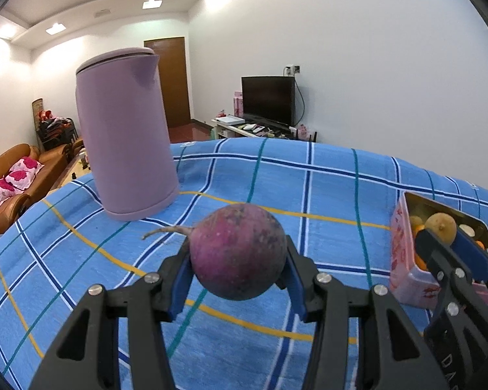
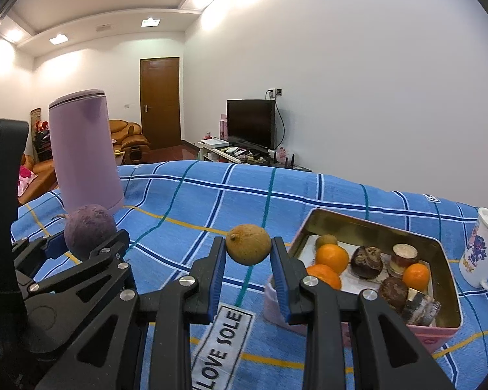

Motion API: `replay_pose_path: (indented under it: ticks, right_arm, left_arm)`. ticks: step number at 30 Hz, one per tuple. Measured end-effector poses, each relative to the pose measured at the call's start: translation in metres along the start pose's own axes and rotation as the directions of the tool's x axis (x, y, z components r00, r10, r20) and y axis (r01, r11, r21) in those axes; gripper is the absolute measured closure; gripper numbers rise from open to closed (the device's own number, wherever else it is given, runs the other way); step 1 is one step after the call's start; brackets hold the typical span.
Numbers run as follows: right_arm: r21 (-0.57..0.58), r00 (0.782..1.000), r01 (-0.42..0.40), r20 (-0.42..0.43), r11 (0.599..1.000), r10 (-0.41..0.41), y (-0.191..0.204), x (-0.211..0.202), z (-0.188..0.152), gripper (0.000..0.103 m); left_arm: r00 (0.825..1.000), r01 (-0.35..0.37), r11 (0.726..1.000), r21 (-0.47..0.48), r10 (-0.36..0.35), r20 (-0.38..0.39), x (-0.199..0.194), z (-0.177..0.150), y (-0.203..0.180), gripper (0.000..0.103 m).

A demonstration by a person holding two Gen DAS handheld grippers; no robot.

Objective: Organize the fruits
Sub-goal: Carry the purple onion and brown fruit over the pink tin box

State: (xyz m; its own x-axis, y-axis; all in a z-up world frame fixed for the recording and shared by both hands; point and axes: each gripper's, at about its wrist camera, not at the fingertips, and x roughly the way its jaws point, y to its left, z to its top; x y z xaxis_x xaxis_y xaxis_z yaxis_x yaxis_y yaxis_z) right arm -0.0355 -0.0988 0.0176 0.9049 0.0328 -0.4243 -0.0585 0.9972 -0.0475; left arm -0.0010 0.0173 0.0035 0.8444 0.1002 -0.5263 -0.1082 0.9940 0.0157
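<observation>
A: Left wrist view: my left gripper clamps a purple radish between its blue pads, off the blue plaid cloth. A lilac kettle stands on the cloth behind it.

B: And the other hand?

A: Right wrist view: my right gripper pinches a small brown-yellow fruit, also clear of the cloth. It hangs just left of the tin.

B: What's in the tin?

A: Three oranges, a small green-brown fruit in the far corner, and several dark brown pieces I can't name. The tin's outside is pink; it sits on the cloth to my right.

B: Anything beside it?

A: A white mug with a blue print, just right of the tin. From the right wrist the left gripper shows at the left with its radish, in front of the kettle. A label reading "LOVE SOLE" lies on the cloth under my right gripper.
</observation>
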Motion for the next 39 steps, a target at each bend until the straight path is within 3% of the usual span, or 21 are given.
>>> replay_pose_path:
  ticks: [39]
  right_arm:
    - [0.013,0.997,0.074,0.004,0.997,-0.074,-0.060,-0.034,-0.014,0.073]
  left_arm:
    - [0.996,0.088,0.990,0.109,-0.089,0.008,-0.029,-0.013,-0.065,0.051]
